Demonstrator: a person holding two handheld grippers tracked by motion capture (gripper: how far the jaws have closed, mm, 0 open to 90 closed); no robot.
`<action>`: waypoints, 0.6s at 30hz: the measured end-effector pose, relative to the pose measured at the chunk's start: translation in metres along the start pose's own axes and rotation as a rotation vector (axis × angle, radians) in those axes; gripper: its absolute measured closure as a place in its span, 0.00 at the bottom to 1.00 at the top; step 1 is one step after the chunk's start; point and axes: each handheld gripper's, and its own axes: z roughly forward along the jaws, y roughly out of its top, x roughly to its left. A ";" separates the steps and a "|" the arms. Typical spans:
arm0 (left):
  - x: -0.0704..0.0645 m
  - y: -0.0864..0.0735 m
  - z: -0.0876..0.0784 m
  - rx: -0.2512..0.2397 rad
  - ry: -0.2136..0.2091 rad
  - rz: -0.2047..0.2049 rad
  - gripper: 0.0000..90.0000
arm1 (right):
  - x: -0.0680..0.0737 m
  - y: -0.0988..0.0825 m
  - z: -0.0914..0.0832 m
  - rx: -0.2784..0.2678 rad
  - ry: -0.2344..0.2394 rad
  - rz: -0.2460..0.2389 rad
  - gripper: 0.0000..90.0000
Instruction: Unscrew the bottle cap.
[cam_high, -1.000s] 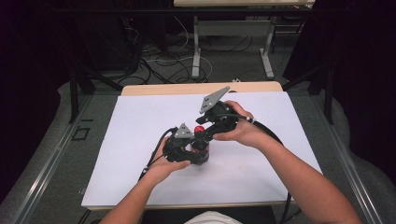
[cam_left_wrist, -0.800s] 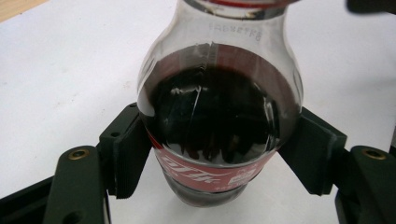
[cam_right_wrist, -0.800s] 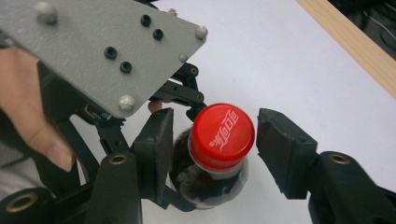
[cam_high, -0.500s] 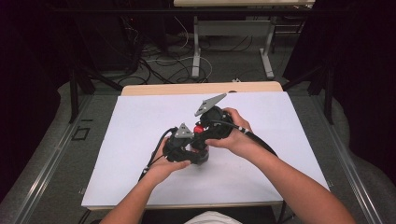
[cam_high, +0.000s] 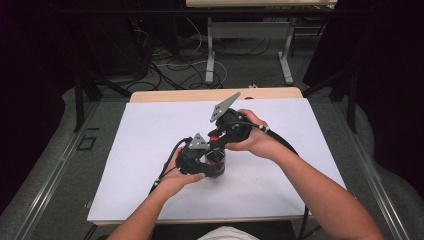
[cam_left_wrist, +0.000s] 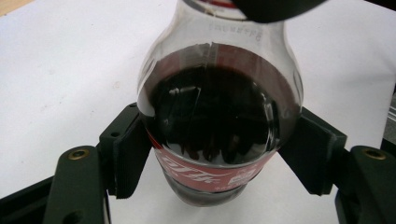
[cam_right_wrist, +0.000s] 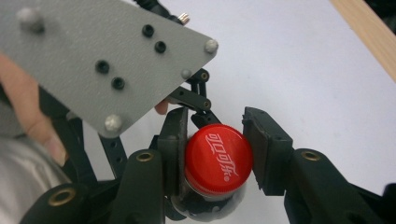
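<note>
A small cola bottle (cam_high: 218, 169) with dark drink and a red label stands upright on the white sheet. My left gripper (cam_high: 212, 165) is shut on the bottle (cam_left_wrist: 217, 121) around its body, with one pad (cam_left_wrist: 128, 154) pressing on each side. From the upper right my right gripper (cam_high: 216, 141) comes down over the red cap (cam_high: 214, 138). Its jaws have just been closing on the cap (cam_right_wrist: 218, 158) and now press on both of its sides. The right gripper (cam_right_wrist: 215, 156) partly hides the bottle's neck.
The white sheet (cam_high: 145, 145) covers most of the table, with a strip of wooden edge (cam_high: 200, 95) at the back. The left gripper's grey plate (cam_right_wrist: 107, 60) shows close in the right gripper view. Cables trail from both grippers toward the person.
My right gripper has moved down and to the left from behind the bottle onto its cap. The left gripper and the bottle have stayed in place.
</note>
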 end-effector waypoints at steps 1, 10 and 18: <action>0.000 0.001 -0.001 0.017 -0.012 0.008 0.34 | -0.001 0.000 0.000 0.005 0.017 -0.018 0.68; 0.001 0.001 -0.002 0.016 -0.009 0.009 0.34 | -0.001 -0.001 -0.001 -0.017 0.016 -0.087 0.52; 0.007 0.000 -0.004 -0.015 0.027 -0.022 0.34 | 0.012 -0.005 -0.005 -0.065 -0.088 0.039 0.47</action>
